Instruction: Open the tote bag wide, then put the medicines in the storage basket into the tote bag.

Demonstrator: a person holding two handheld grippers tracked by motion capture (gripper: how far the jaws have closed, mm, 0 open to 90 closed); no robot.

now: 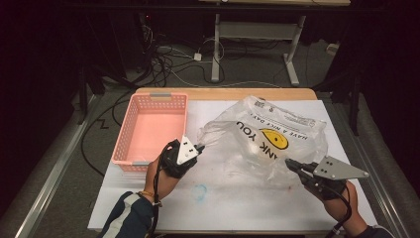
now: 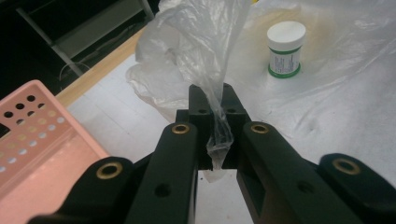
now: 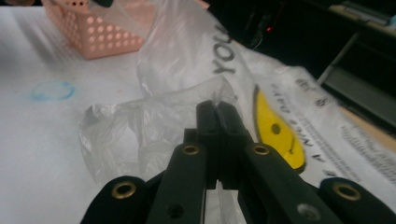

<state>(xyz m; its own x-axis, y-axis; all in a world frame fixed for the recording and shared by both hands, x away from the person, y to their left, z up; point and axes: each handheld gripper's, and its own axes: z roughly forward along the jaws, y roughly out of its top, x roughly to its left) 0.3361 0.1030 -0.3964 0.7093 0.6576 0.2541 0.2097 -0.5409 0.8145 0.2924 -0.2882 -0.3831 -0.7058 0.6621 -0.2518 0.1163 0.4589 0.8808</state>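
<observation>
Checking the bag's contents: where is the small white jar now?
In the left gripper view, the white jar stands upright inside the plastic bag, up and right of the left tool.

Plastic bag (image 1: 267, 139): clear, smiley-printed, lain open on the tabletop (image 1: 218, 208). White green-banded jar (image 2: 286, 49): upright, seen inside it.

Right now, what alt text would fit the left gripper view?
The left tool pinches a twisted strip of clear plastic bag between its black jaws. A white jar with a green band stands under the bag behind, and a pink basket sits lower left.
</observation>
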